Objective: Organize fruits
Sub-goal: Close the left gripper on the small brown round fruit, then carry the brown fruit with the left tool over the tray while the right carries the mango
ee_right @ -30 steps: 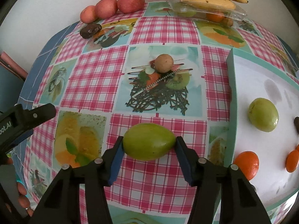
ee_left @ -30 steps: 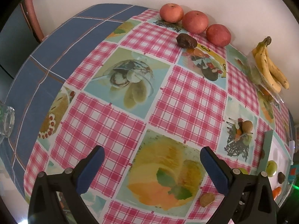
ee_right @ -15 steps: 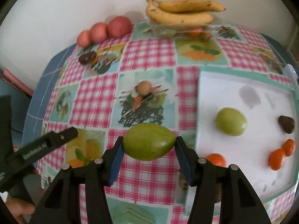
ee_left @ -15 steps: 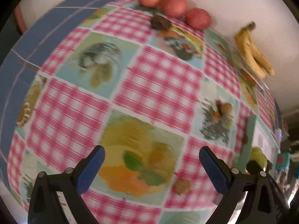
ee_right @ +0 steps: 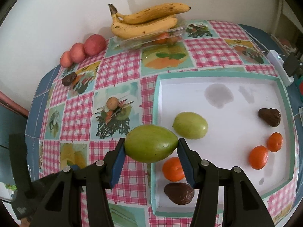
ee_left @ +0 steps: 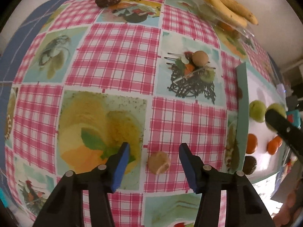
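The right tongs [ee_right: 151, 145] stay clamped on a green mango [ee_right: 151, 143], held above the near left edge of the white tray [ee_right: 217, 75]. A second green mango [ee_right: 190, 125] lies in the tray among three oranges. The left tongs [ee_left: 154, 152] have just been closing and stand apart around a small tan fruit [ee_left: 158, 162] on the counter [ee_left: 117, 53], not touching it.

Tablecloth [ee_left: 117, 56] glossy printed oilcloth; green fruit [ee_right: 151, 143] smooth, waxy; tray [ee_right: 217, 76] matt white; banana dish [ee_right: 151, 37] clear plastic; dark fruit [ee_right: 179, 193] wrinkled.
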Motion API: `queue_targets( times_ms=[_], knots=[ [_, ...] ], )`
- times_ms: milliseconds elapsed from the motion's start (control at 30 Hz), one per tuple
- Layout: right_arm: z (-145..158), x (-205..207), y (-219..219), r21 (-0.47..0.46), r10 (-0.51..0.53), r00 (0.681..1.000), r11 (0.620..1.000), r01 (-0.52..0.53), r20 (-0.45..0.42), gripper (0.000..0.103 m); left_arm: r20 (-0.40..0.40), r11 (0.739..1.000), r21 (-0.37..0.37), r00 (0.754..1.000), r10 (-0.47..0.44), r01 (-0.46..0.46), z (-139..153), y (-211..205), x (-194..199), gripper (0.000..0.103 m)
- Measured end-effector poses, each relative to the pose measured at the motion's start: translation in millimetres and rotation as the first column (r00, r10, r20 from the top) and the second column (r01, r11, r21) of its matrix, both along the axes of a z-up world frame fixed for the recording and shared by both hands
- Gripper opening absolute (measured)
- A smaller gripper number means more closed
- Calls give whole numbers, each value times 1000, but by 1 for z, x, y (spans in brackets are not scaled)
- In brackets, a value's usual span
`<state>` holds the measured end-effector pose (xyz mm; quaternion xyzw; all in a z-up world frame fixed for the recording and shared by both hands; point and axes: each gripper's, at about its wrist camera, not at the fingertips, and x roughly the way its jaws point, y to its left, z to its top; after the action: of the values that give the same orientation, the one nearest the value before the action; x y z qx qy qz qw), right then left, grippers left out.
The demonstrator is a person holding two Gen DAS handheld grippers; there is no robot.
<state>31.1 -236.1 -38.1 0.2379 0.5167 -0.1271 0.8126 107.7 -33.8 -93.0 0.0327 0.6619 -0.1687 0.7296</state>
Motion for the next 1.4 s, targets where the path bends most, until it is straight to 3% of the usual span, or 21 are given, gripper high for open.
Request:
queue_targets(
  times_ms=[467,600,733,1100,1400],
  knots=[
    [0,1,-2,15,3,1000,1000,-3,5,56,20,995,75,997,-72,70,-3,-12,-24,51],
    [0,0,-3,17,-1,1000,1000,1,3,56,32,991,100,995,-91,87,-2,-23,-33,44],
    [0,-1,-5,19,-7,1000,1000,7,3,56,33,990,98,994,-106,102,0,-31,-38,35],
    [-1,-1,-6,23,-12,1000,1000,12,1,56,45,989,106,993,-106,100,3,-37,-26,26],
    [-3,-4,-10,26,-19,1000,999,19,-1,56,87,994,72,993,-85,79,17,-27,-15,26]
  ],
)
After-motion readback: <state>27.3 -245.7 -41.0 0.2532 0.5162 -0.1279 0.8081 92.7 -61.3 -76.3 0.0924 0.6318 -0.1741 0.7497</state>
